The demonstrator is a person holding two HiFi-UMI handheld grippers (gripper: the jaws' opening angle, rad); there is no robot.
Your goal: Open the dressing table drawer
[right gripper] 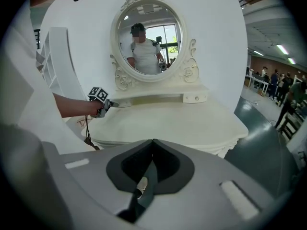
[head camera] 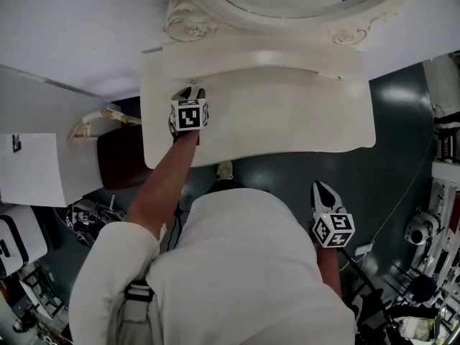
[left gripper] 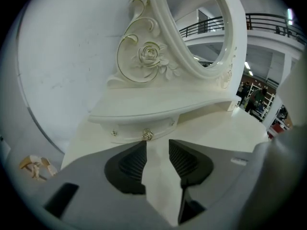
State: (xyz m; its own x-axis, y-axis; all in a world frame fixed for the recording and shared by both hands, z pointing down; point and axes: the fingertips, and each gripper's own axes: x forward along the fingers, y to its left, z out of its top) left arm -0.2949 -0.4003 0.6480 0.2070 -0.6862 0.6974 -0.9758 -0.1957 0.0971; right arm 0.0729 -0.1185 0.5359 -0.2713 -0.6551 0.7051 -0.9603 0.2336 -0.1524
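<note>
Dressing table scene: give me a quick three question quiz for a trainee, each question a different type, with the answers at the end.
1. True or false: the left gripper is clamped on the knob of the small drawer.
2. The right gripper has its jaws: A wide apart, B together, C around a knob.
3. Fill in: the oval thing standing above the tabletop is a ____.
Key: 1 false, its jaws stand apart and do not press on the knob. 2 B. 3 mirror.
</note>
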